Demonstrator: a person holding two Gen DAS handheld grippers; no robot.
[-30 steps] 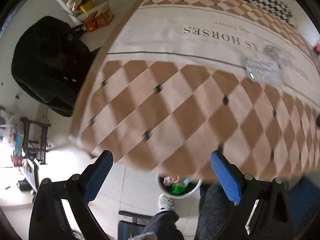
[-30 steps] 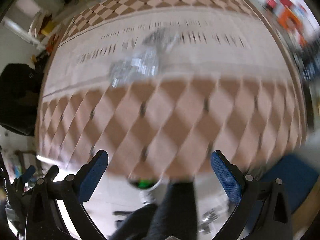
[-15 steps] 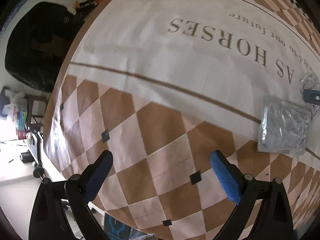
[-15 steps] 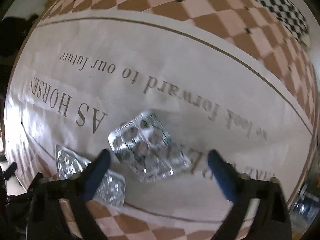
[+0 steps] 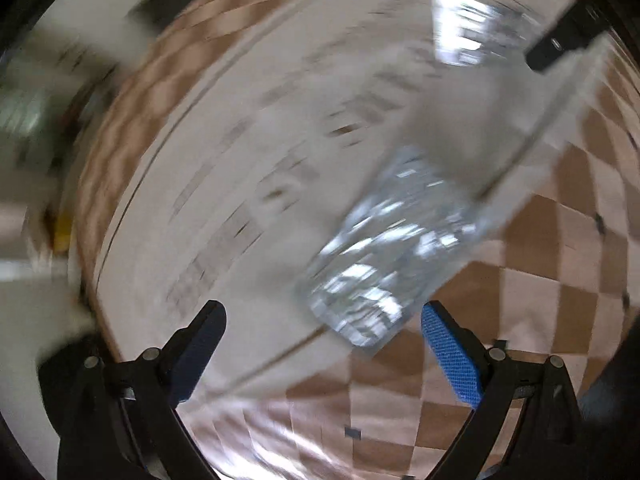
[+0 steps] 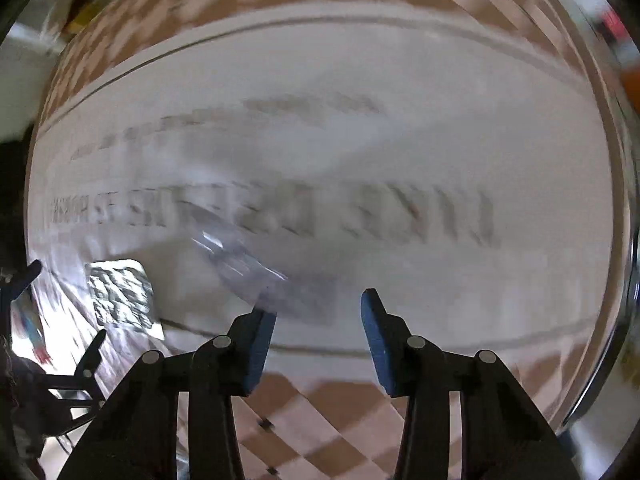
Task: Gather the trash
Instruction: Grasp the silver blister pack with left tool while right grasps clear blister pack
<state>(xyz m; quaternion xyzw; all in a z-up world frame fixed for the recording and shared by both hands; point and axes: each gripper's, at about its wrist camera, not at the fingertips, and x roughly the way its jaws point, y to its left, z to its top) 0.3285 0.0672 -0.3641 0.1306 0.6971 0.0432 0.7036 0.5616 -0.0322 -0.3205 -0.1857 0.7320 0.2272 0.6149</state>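
On the table [image 6: 400, 80], near its checkered edge, two clear blister packs lie flat. Left gripper [image 5: 320, 344] spread wide, foil-backed pack [image 5: 384, 256] ahead. Right gripper [image 6: 318, 312], jaws just been closing, half-narrowed w/ clear pack [image 6: 240, 264] by one pad, ungripped.

- A big table [image 6: 440, 152] fills both views, under a cloth with a pale middle and brown and cream squares round its edges
- Grey words are printed on the pale part [image 6: 360, 212], too blurry to read
- Bright light shines on the cloth
- Past the table's far left edge there is something yellow [image 5: 64, 232], all blurred
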